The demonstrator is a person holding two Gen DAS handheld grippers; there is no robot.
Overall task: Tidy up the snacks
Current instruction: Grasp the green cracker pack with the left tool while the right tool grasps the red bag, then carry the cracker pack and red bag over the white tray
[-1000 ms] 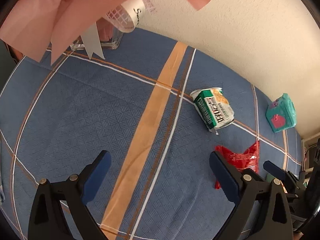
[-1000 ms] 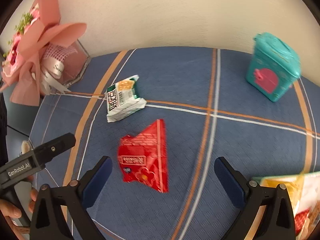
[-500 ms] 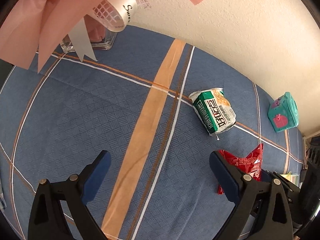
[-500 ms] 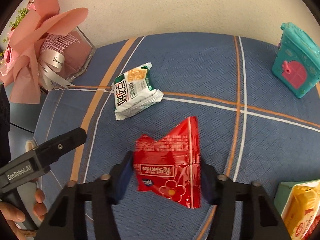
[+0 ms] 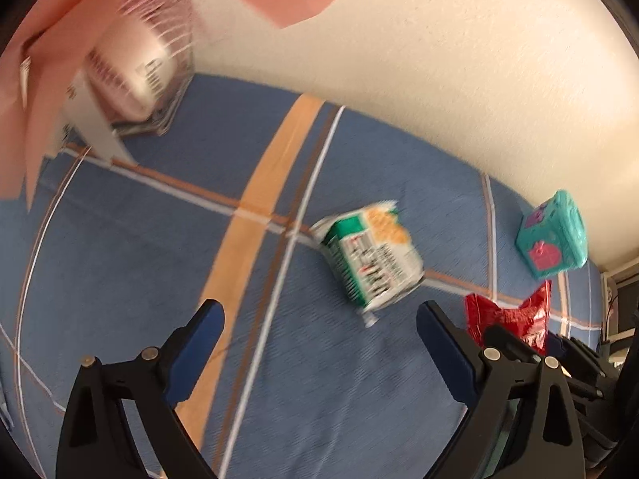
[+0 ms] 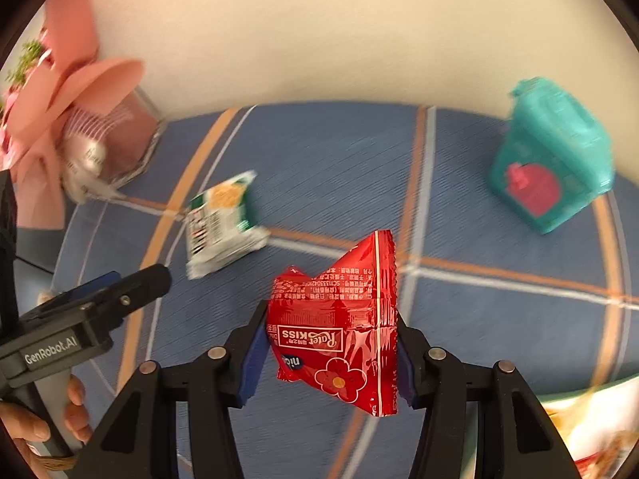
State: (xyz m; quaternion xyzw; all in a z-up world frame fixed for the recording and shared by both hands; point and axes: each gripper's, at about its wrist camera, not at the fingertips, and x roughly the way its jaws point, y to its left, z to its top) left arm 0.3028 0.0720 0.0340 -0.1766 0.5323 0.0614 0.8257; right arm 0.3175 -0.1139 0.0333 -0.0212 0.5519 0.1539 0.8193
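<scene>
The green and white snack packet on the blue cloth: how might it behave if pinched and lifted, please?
The green and white snack packet looks puffy and crinkled, so it would probably dent and feel light. Its glossy film may slip. Lying flat on the blue cloth, it seems unlikely to roll.

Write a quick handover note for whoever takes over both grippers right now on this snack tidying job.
Right gripper: jaws closing on the red snack packet, pads pressing its sides; it looks lifted off the blue tablecloth.
Left gripper: open, holding nothing, above the cloth near the green and white snack packet.
Also there: a teal box by the wall, a pink bouquet at the far left, and a yellow snack box partly visible at the lower right edge.
Done: red packet gripped.
Left: place it, probably with the other snacks, then collect the green and white packet.
</scene>
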